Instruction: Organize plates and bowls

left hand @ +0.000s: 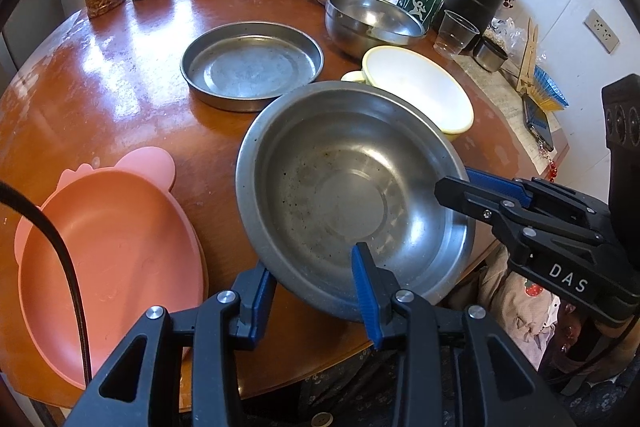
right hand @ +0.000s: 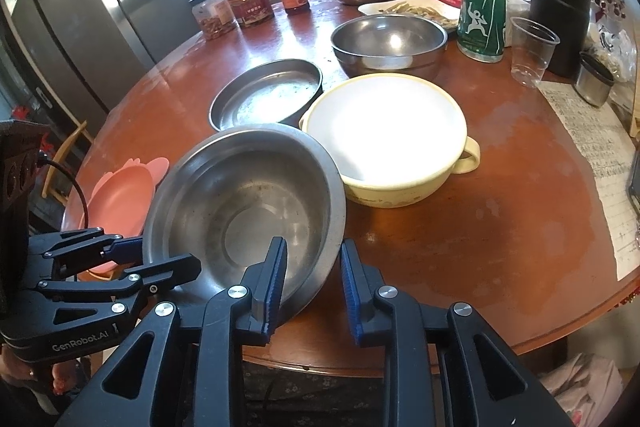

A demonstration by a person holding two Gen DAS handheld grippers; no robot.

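Pink plate (left hand: 112, 251) is sitting at the worktop (left hand: 120, 75) edge, far left. Beside it, left gripper (left hand: 314, 291) is straddling the near rim of the steel bowl (left hand: 352, 195), jaws spread and apparently not clamped. The bowl is tilting, one side raised off the worktop, likely for lifting. Right gripper (right hand: 313, 277) is straddling the opposite rim, one finger inside, one outside, jaws parted. Further right, cream bowl (right hand: 384, 139) is resting behind; flat steel pan (left hand: 252, 65) and second steel bowl (right hand: 388, 43) beyond are probable stacking targets.

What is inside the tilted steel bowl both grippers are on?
The steel bowl holds no objects, only specks and smudges; one finger of each gripper reaches inside the rim. Beneath it is hidden.
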